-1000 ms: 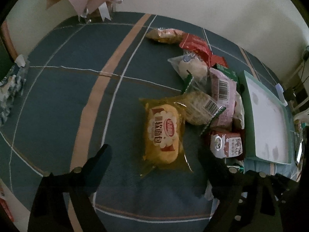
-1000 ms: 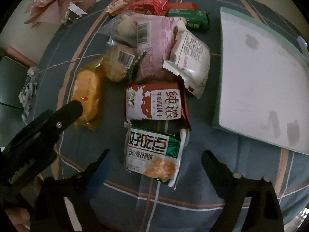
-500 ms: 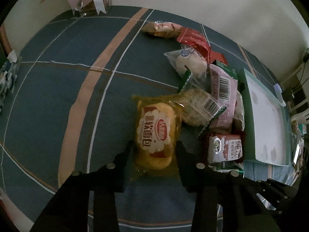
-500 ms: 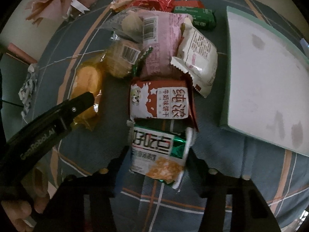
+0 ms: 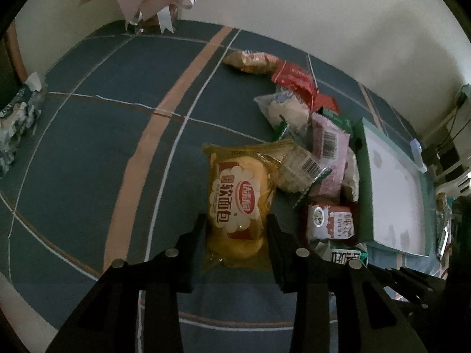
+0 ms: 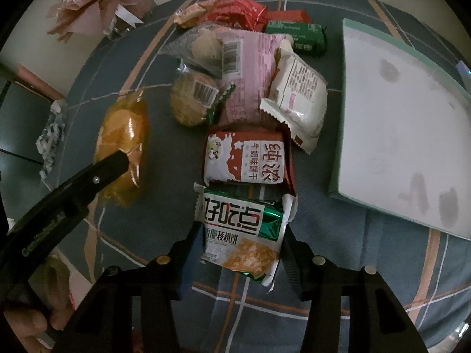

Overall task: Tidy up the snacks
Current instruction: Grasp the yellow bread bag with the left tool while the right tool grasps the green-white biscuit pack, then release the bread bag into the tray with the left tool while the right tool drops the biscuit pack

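My left gripper (image 5: pixel 237 229) is shut on the near end of a yellow soft-bread packet (image 5: pixel 238 197), which also shows in the right wrist view (image 6: pixel 123 135). My right gripper (image 6: pixel 241 241) is shut on a green-and-white walnut biscuit packet (image 6: pixel 244 229). Just beyond it lies a red-and-white milk biscuit packet (image 6: pixel 244 158). A pile of several more snacks lies behind: a round cake (image 6: pixel 191 100), a pink packet (image 6: pixel 247 67), a white packet (image 6: pixel 297 94), red packets (image 6: pixel 235 11) and a green one (image 6: pixel 297 33).
A white tray with a teal rim (image 6: pixel 409 117) lies right of the pile on the blue plaid cloth (image 5: pixel 103 135). A pink bouquet (image 6: pixel 94 8) stands at the back left. A patterned tissue pack (image 5: pixel 17 120) sits at the left edge.
Both grippers went from wide open to shut, the left on the yellow bread packet and the right on the green-and-white biscuit packet. Both have moved in closer.
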Demonstrator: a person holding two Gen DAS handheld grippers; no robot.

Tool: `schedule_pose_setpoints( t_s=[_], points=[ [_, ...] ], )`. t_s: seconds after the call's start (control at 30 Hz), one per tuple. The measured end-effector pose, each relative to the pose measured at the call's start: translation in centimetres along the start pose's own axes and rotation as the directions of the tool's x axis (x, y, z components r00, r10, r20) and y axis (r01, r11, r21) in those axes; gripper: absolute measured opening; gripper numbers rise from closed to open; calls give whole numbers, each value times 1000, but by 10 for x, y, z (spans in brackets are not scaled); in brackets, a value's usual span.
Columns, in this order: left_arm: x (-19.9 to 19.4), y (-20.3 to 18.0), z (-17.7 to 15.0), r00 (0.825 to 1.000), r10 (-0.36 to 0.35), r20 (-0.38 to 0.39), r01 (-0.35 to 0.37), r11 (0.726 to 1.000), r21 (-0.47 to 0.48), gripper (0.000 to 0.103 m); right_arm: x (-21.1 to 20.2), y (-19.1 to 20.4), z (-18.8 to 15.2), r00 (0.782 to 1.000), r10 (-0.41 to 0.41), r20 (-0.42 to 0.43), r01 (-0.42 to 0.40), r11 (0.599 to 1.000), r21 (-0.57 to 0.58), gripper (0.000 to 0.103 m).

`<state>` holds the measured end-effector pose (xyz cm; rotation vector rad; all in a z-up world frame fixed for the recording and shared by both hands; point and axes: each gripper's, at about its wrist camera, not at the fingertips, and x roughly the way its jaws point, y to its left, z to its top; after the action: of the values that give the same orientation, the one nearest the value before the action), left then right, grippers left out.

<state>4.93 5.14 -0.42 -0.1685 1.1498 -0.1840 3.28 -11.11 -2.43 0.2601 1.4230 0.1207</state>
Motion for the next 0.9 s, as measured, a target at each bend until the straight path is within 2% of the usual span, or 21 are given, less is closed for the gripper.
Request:
schedule_pose_setpoints(
  t_s=[0.33, 0.6, 0.67, 0.9],
  points=[
    [-48, -15, 9, 997, -13, 75, 11, 1000, 19, 40, -43, -14, 6, 995, 62, 79, -64, 998, 27, 53],
    [-77, -55, 27, 993, -26, 118, 18, 997, 69, 40, -77, -37, 2, 984, 84, 154, -96, 993, 68, 53],
    [-82, -72, 31, 991, -35, 127, 22, 995, 98, 40, -82, -48, 2, 981, 77, 176, -96, 990, 103, 53],
    [-91, -151, 49, 986, -97, 137, 69, 978, 195, 40, -114, -118, 5, 964, -43, 263, -30, 962, 270, 53]
  ],
)
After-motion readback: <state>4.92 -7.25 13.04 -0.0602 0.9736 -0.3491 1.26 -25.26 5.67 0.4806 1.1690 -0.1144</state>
